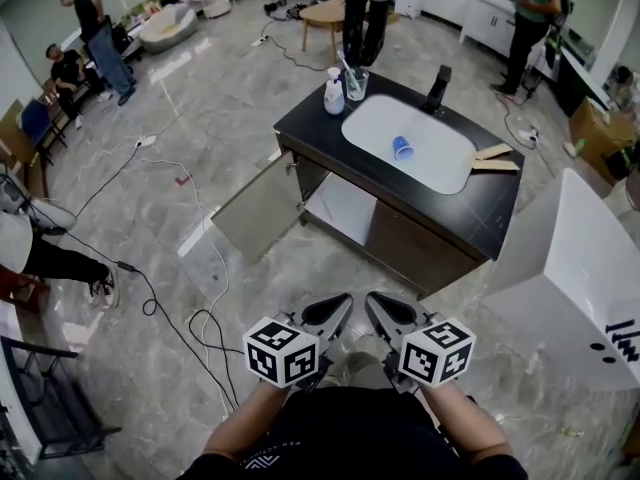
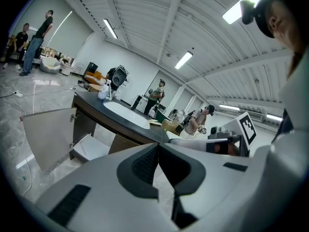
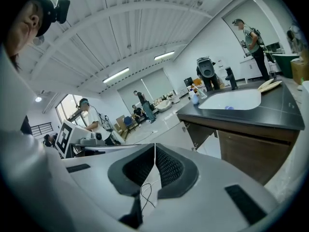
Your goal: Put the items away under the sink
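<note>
the marble floor (image 1: 200,98) spreads wide, and on it the black-topped table (image 1: 470,218) with its cabinet stands well apart from the person, so nothing is within reach yet. the cabinet's left door (image 1: 262,206) hangs wide open and bares the pale shelf (image 1: 340,208) under the sink, which looks like the place meant for the items. the white basin (image 1: 440,163) is let into the top, with a dark faucet (image 1: 438,90) at its far rim. both tools are held low and close to the body, side by side. the left tool (image 1: 340,308) has its jaws pressed together on nothing, and the right tool (image 1: 376,306) is likewise closed and empty, a carrying posture, i judge, for the walk up. the things to stow all sit up top: a soap bottle (image 1: 334,95) and a glass (image 1: 357,85) holding a toothbrush at the far left corner, flat wooden pieces (image 1: 495,158) near the right edge, and a small blue cup (image 1: 403,148) lying on its side in the basin. nothing has been put on the shelf yet.
</note>
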The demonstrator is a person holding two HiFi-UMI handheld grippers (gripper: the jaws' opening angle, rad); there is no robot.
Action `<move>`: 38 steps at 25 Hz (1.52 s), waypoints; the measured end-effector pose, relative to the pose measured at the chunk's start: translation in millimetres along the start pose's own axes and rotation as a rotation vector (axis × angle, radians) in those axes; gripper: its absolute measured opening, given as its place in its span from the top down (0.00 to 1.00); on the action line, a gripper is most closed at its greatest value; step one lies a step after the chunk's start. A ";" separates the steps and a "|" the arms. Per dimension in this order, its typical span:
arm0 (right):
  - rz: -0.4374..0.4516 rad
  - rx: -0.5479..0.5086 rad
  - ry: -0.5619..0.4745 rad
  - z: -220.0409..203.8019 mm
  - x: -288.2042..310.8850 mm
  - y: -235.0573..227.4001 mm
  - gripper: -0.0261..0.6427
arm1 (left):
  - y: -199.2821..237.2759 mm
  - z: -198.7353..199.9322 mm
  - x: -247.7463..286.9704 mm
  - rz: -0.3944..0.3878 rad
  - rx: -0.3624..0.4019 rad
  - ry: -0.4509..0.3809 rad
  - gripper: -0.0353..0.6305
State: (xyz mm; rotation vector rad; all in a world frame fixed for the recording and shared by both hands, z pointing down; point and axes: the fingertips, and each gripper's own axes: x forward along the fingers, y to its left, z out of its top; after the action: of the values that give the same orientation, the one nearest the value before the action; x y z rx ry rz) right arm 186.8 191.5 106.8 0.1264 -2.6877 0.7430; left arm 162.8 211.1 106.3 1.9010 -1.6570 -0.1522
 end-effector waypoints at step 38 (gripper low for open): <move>0.006 0.001 0.008 100.1 52.5 -155.1 0.91 | 57.7 90.3 165.7 -0.041 0.078 0.016 0.93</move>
State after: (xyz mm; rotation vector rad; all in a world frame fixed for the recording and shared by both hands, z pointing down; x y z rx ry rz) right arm 134.2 7.4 119.8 0.1158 -2.6813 0.7450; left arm 106.6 22.1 111.4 1.9896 -1.6357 -0.0905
